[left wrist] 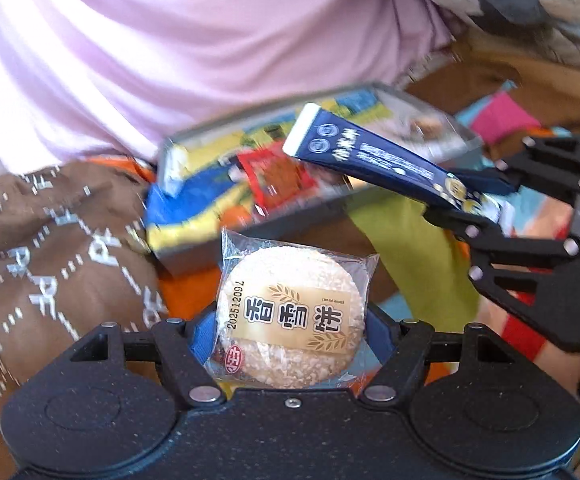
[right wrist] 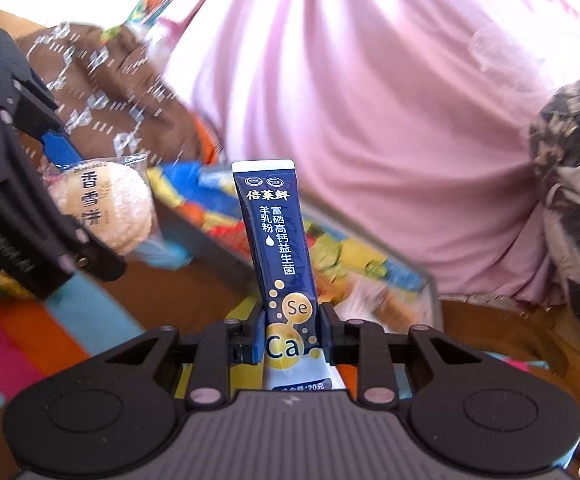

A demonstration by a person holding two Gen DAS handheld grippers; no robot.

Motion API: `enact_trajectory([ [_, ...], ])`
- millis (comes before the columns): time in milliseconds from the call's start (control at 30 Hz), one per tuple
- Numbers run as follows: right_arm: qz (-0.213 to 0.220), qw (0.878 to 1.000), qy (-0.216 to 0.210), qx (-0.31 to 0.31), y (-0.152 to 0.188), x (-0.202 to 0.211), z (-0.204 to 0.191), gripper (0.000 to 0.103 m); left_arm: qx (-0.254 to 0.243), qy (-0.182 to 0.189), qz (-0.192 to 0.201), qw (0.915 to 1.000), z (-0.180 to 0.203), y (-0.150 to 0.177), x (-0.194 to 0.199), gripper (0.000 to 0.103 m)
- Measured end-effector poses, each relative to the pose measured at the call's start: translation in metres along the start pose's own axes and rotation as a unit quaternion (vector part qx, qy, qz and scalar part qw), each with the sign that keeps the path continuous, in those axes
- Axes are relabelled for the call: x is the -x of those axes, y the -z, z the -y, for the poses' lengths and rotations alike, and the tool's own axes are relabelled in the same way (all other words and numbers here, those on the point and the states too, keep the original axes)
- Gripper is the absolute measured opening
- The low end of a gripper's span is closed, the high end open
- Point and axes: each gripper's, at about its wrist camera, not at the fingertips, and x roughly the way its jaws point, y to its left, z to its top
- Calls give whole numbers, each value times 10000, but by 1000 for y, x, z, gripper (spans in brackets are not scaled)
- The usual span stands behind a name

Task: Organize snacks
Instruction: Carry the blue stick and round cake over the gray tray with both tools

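A round rice cracker [left wrist: 290, 312] in a clear wrapper with a gold label sits between the blue pads of my left gripper [left wrist: 290, 332], which is shut on it. My right gripper [right wrist: 291, 332] is shut on the lower end of a dark blue stick sachet [right wrist: 278, 240], which stands up from its fingers. Both hover at a grey box [left wrist: 186, 260] holding several colourful snack packets. In the left wrist view the right gripper [left wrist: 473, 200] holds the sachet [left wrist: 369, 156] over the box. In the right wrist view the left gripper [right wrist: 78, 204] holds the cracker [right wrist: 106, 208] beside the box [right wrist: 206, 248].
A person in a pink shirt [left wrist: 170, 40] and brown patterned trousers [left wrist: 50, 240] sits right behind the box. A striped multicolour cloth [right wrist: 10, 340] lies under everything. A dark patterned bundle of fabric [right wrist: 569, 140] is at the right.
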Motion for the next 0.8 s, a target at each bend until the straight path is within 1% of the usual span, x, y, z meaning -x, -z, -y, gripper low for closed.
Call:
enact_trajectory([
  [133,243,9991,63,-350,-13,-8,15,30,121,-180,248,9995,-10,-35,-3,74],
  [167,283,9982,40,-528,-16,-11,20,30,177,-219,338,9990,-13,-46,-5,74],
  [233,325,9951,-44,-932,-19,-15,30,30,426,-246,350,9982,-20,-64,-13,74],
  [300,344,9912,-131,-1269,-20,-22,38,30,835,-305,271,9957,-29,-80,-24,74],
  [400,410,9868,-207,-1551,-22,-35,46,30,1397,-414,158,9892,-39,-97,-43,74],
  [500,544,9821,-205,-1791,-21,-49,54,30,1795,-531,43,9823,-46,-105,-60,74],
  [533,605,9787,-215,-1948,-19,-54,58,30,1909,-562,-1,9800,-48,-107,-65,74],
  [600,701,9730,-234,-2186,-12,-62,62,30,2089,-635,-165,9757,-51,-109,-74,74],
  [667,726,9700,-223,-2311,-4,-72,63,30,2224,-709,-366,9717,-54,-111,-83,74],
  [733,739,9672,-216,-2420,2,-79,64,30,2237,-771,-500,9703,-55,-113,-90,74],
  [800,794,9657,-207,-2464,5,-83,67,30,2205,-823,-523,9705,-55,-118,-97,74],
])
